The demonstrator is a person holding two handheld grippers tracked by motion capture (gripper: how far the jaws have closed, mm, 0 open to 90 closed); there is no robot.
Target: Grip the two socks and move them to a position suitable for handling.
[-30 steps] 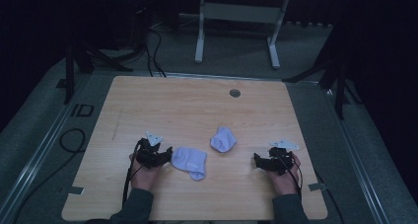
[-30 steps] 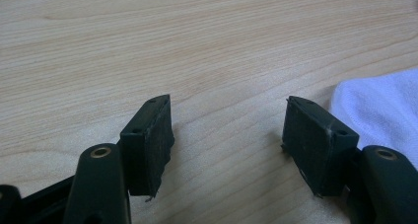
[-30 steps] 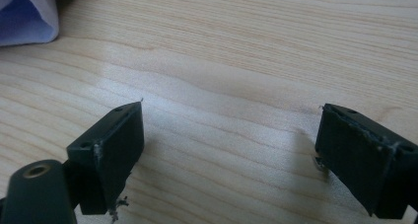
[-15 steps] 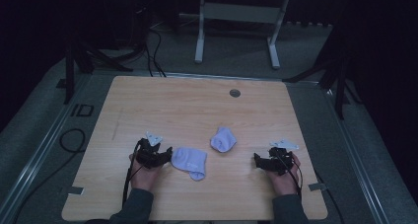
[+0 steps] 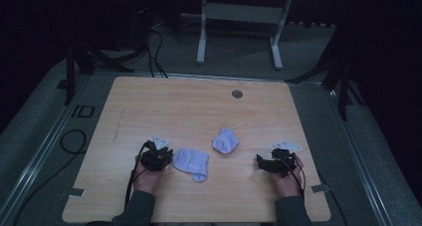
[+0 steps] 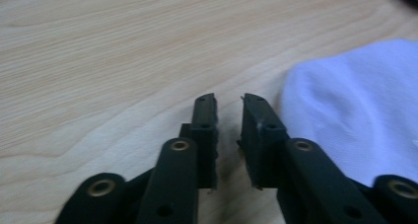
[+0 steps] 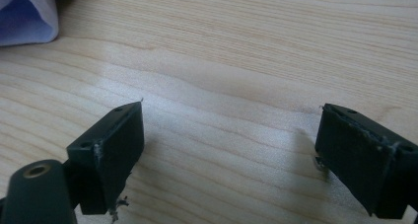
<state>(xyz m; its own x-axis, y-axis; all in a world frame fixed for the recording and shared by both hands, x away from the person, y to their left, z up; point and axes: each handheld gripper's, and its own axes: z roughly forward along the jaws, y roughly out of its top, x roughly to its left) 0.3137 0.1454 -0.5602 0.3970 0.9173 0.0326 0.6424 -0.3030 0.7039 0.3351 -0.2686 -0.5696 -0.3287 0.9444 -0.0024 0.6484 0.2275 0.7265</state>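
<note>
Black left hand-held gripper (image 6: 228, 116) jaws just narrowed, nothing between, beside sock (image 6: 355, 115); right hand-held gripper (image 7: 229, 150) open, unmoved.

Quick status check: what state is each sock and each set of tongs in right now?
Near sock: lying flat on the table, bent at one end, not gripped.
Far sock: bunched, lying loose, nothing touching it.
Left tongs: jaws have just been closing, a narrow gap left, nothing between them; near sock beside them.
Right tongs: wide open over bare wood, holding nothing.
</note>
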